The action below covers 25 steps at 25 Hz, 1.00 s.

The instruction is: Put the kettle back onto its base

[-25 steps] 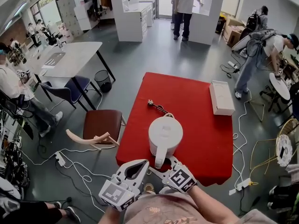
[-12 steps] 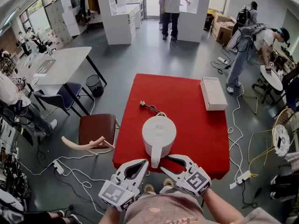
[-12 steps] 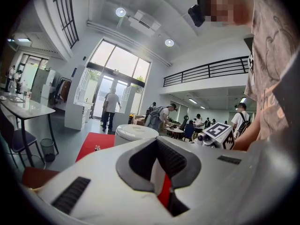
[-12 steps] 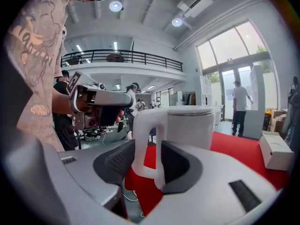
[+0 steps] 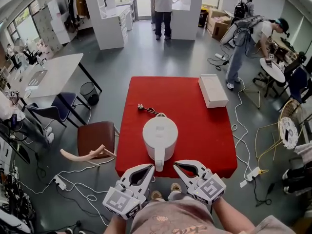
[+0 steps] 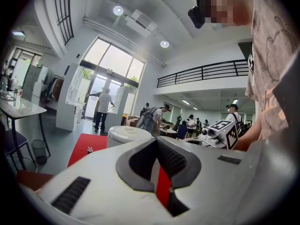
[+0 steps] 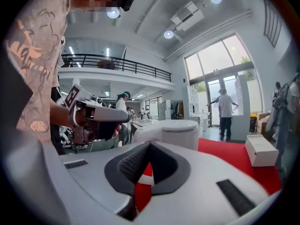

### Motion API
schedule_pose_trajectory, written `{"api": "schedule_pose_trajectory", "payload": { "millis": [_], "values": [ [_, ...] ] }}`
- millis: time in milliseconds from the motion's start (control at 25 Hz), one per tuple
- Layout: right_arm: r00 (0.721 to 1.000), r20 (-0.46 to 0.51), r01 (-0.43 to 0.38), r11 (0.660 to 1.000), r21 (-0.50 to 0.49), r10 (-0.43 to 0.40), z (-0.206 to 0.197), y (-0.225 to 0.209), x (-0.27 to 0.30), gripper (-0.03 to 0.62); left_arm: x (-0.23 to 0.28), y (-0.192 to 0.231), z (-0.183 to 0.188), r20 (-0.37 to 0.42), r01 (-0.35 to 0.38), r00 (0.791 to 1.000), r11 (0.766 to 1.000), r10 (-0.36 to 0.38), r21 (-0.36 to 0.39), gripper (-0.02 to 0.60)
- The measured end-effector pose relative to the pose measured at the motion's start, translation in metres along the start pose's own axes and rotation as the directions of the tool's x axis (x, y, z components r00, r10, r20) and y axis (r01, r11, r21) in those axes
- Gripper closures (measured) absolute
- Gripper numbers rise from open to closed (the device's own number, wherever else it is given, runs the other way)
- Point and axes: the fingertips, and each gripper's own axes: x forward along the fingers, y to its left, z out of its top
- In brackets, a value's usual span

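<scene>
A white electric kettle (image 5: 160, 134) stands upright on the red table (image 5: 204, 130), handle (image 5: 159, 163) pointing at me. Its cord and plug (image 5: 145, 109) lie behind it; whatever is under it is hidden. My left gripper (image 5: 151, 169) hovers just left of the handle at the table's near edge, shut and empty. My right gripper (image 5: 177, 165) hovers just right of the handle, also shut on nothing. The left gripper view shows its gripper (image 6: 156, 141) shut, the kettle (image 6: 127, 135) beyond it. The right gripper view shows its gripper (image 7: 150, 145) shut, the kettle (image 7: 174, 132) ahead.
A white oblong box (image 5: 212, 90) lies at the table's far right corner. A brown chair (image 5: 96, 135) stands left of the table. Cables and power strips trail over the floor. Several people stand or work around the room.
The right gripper came off the kettle handle, drew back to the right and a little up, and its jaws went from open to shut. The left gripper stayed put.
</scene>
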Motion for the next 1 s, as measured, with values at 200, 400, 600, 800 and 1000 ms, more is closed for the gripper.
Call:
{"api": "schedule_pose_trajectory", "payload": {
  "millis": [200,400,600,800,1000],
  "values": [
    [0.999,0.035,0.031,0.997,0.076,-0.034,0.011,0.004,-0.004,0.592,-0.006,-0.004,0.002,0.013,0.05,0.999,0.999,-0.05,0.01,0.583],
    [0.996,0.072,0.039,0.995,0.095,-0.046,0.02,0.014,-0.009,0.592,-0.013,-0.004,-0.005,0.015,0.08,0.997,0.996,-0.08,0.027,0.583],
    [0.992,0.094,0.072,0.992,0.102,-0.081,0.032,0.02,-0.015,0.592,-0.015,-0.01,-0.008,-0.004,0.105,0.994,0.994,-0.105,0.006,0.583],
    [0.992,0.094,0.071,0.994,0.088,-0.079,0.036,0.027,-0.02,0.592,-0.013,-0.007,-0.005,0.039,0.102,0.994,0.994,-0.103,0.032,0.583],
    [0.994,0.089,0.06,0.995,0.085,-0.068,0.033,0.03,-0.036,0.592,-0.013,-0.019,-0.001,0.039,0.085,0.995,0.995,-0.087,0.048,0.583]
  ]
}}
